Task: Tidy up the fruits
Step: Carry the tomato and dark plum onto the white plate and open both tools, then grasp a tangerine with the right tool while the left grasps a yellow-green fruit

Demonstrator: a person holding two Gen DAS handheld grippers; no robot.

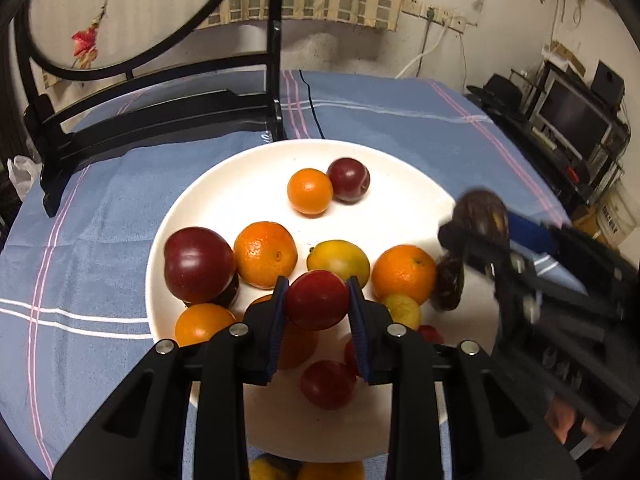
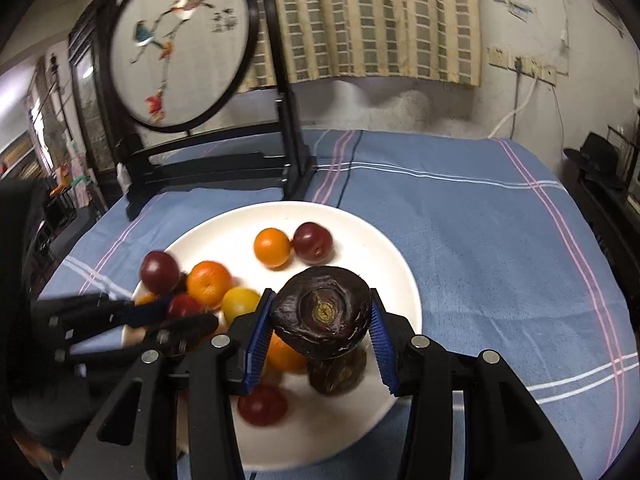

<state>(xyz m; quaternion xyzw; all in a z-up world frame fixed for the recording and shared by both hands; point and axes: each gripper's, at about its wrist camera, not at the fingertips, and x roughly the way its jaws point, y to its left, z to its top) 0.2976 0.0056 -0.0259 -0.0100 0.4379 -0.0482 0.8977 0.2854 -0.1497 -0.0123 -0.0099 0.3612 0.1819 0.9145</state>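
Fruit mostly lies on the plate (image 1: 208, 184) below both tongs: left tongs (image 1: 317, 300) clamp a red plum (image 1: 317, 300), right tongs (image 2: 322, 316) clamp a dark wrinkled fruit (image 2: 322, 312), both carried above it.

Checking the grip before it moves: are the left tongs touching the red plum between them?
Touching. The left wrist view shows both blue pads pressed against the sides of the red plum, held by the left tongs above the white plate.

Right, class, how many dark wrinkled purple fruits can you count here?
2: a raised fruit in the right gripper, and a lower fruit on the white plate just beneath it. A dark shape under the big red plum may be a third.
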